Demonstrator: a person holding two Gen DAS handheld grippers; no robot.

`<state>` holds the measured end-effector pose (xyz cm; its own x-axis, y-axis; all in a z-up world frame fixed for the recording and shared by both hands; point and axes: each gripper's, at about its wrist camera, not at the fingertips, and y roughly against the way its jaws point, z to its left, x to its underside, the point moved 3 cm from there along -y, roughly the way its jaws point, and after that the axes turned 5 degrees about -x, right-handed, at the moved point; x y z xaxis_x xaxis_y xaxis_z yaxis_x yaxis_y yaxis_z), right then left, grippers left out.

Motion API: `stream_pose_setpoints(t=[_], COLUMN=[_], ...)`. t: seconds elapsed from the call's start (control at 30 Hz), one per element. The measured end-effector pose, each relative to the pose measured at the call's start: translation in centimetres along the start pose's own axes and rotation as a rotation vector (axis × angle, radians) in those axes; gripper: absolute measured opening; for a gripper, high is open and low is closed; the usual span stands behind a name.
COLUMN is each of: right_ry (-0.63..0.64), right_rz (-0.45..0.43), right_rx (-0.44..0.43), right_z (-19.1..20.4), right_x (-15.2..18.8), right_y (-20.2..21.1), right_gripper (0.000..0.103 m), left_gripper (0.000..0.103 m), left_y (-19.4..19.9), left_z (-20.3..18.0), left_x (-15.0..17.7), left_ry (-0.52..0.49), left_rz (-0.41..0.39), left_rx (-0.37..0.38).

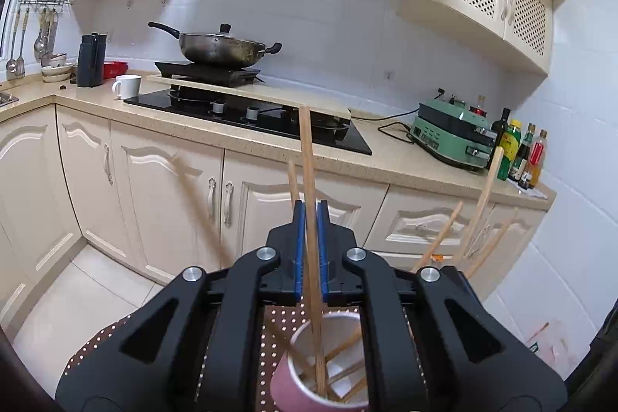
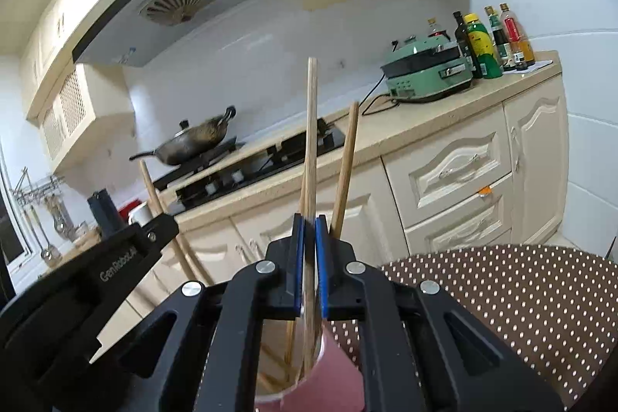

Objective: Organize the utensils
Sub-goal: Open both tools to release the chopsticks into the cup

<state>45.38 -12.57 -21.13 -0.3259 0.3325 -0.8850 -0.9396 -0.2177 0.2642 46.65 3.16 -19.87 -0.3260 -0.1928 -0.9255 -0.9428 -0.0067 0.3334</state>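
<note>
A pink paper cup (image 1: 305, 381) stands on a brown polka-dot cloth (image 1: 278, 327) and holds several wooden chopsticks. My left gripper (image 1: 310, 209) is shut on one upright chopstick (image 1: 307, 157) whose lower end sits inside the cup. My right gripper (image 2: 309, 222) is shut on another upright chopstick (image 2: 311, 126), its lower end also in the cup (image 2: 328, 373). More chopsticks (image 1: 479, 211) lean out of the cup on the right. The left gripper's body (image 2: 77, 280) shows at the left of the right wrist view.
The dotted cloth (image 2: 521, 296) covers a table in front of cream kitchen cabinets (image 1: 162, 188). On the counter are a black hob (image 1: 247, 114), a wok (image 1: 220, 47), a white mug (image 1: 127, 85), a green appliance (image 1: 452, 134) and several bottles (image 1: 517, 149).
</note>
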Motion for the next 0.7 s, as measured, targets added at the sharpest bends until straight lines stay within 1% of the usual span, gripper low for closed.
stream_pose_setpoints(t=[0.07,0.27,0.33,0.4,0.47,0.57,0.6,0.63,0.7], right_ry=[0.017,0.040,0.048,0.052,0.051,0.047,0.051,0.057,0.080], right_rz=[0.014,0.057,0.069,0.103,0.113,0.121,0.126,0.129,0.130], right_rx=[0.003,-0.001,-0.006,-0.012,-0.018,-0.018,-0.011,-0.005,0.019], right_z=[0.1,0.2,0.4,0.5,0.6,0.6,0.6,0.7,0.6], right_x=[0.7,1.9,2.1,2.6,2.9,3.1,3.2,3.3,3.3], right_y=[0.2,0.5,0.5,0.2,0.4,0.6,0.7,0.7,1.0], right_gripper=[0.005,0.005,0.005,0.005,0.005,0.008,0.016,0.028,0.042], left_gripper=[0.007,0.007,0.007,0.007,0.008,0.009,0.009,0.009,0.009], left_y=[0.2,0.5,0.6,0.7,0.8,1.0,1.1,1.2,1.2], left_z=[-0.1,0.5,0.7,0.9,1.1,1.3,1.2,1.2,0.8], left_x=[0.7,2.2,2.5,2.7,2.8,3.1,3.1,3.2,3.4], left_ry=[-0.011,0.003,0.003,-0.004,-0.009,-0.013,-0.023,-0.033,-0.056], left_rz=[0.007,0.065,0.070,0.066,0.063,0.068,0.061,0.055,0.066], left_rx=[0.007,0.015,0.013,0.004,-0.014,-0.013,-0.012,-0.008,0.020])
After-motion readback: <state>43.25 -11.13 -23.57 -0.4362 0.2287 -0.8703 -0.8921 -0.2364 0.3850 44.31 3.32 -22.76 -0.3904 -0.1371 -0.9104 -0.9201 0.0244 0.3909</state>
